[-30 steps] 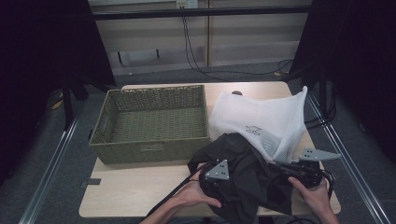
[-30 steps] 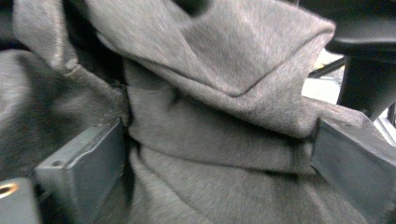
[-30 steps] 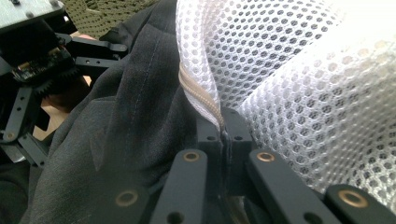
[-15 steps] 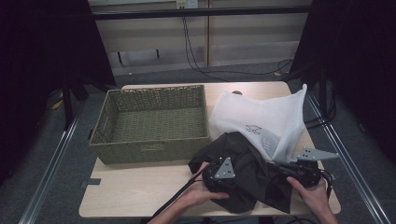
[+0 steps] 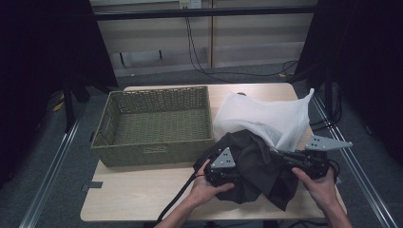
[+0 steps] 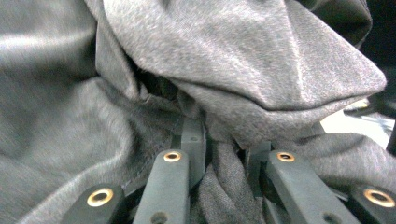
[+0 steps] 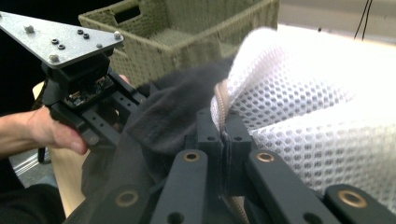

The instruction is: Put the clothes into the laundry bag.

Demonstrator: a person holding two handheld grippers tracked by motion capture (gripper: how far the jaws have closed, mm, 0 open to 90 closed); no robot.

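Note:
A dark grey garment (image 5: 256,166) lies bunched at the table's front right, half out of a white mesh bag (image 5: 261,116). My left gripper (image 5: 240,173) is buried in the garment's left side. Its jaws have just been closing, and a fold of the grey cloth (image 6: 233,56) is pinched between them in the left gripper view (image 6: 224,140). My right gripper (image 5: 279,153) reaches in from the right. In the right gripper view (image 7: 225,128) it is shut on the mesh bag's (image 7: 317,102) tan-edged rim, with the garment (image 7: 159,121) beside it.
A green wicker basket (image 5: 152,152) stands on the left half of the wooden table (image 5: 142,190), close to the garment. A black cable trails from the left gripper toward the front edge. Metal rails run along both sides of the table.
The left gripper's jaws closed on the garment. Both hands rose a little, lifting the cloth and the bag's rim off the table.

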